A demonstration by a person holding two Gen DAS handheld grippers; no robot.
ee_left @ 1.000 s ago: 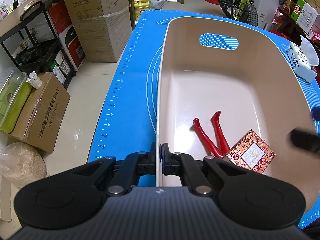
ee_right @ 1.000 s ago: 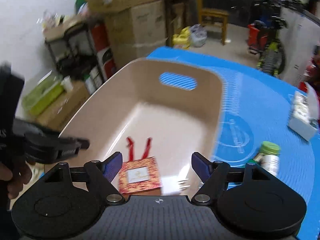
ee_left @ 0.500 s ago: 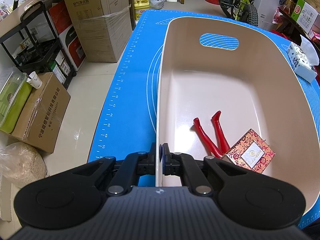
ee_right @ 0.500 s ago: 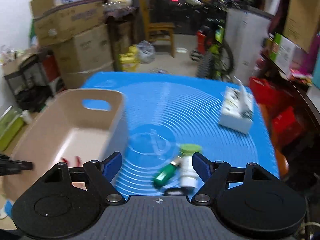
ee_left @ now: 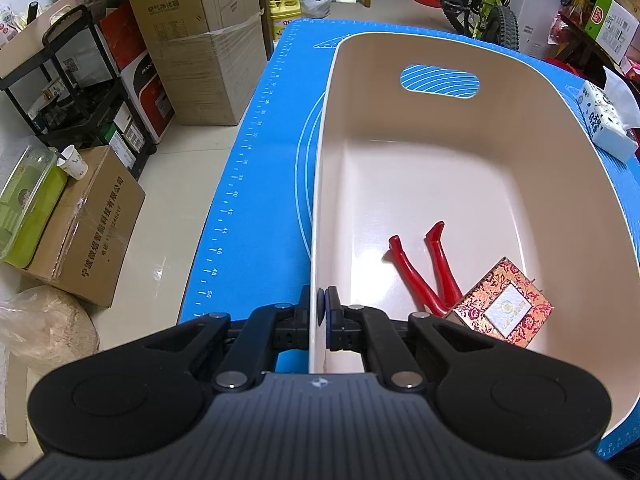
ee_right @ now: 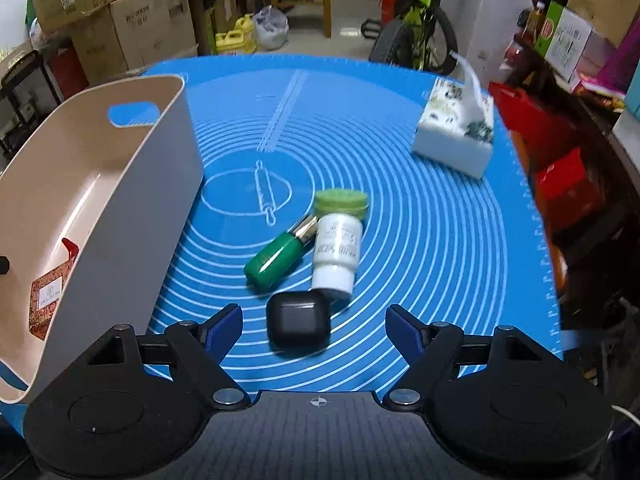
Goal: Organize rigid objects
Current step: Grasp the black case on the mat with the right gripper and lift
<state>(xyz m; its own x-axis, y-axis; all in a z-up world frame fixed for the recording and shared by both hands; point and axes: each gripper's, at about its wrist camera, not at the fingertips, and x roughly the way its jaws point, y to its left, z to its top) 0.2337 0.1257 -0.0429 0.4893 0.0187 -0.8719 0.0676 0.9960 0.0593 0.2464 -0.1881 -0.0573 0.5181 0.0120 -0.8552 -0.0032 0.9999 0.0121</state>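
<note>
My left gripper (ee_left: 321, 307) is shut on the near rim of the beige bin (ee_left: 320, 208). Inside the bin lie red-handled pliers (ee_left: 420, 276) and a red patterned box (ee_left: 505, 310). My right gripper (ee_right: 314, 326) is open and empty, low over the blue mat (ee_right: 440, 240). A black earbud case (ee_right: 298, 320) lies between its fingers. Just beyond lie a green bottle (ee_right: 276, 258) and a white bottle with a green cap (ee_right: 338, 252). The bin (ee_right: 120, 208) stands to the left, with the patterned box (ee_right: 46, 294) showing inside.
A tissue box (ee_right: 454, 136) sits at the mat's far right, also in the left wrist view (ee_left: 604, 124). Cardboard boxes (ee_left: 200, 40), a black shelf (ee_left: 76, 80) and a bicycle (ee_right: 416, 36) stand on the floor around the table.
My right gripper has swung from over the bin to the right and down, over the black case and the bottles. My left gripper has kept its hold on the bin rim.
</note>
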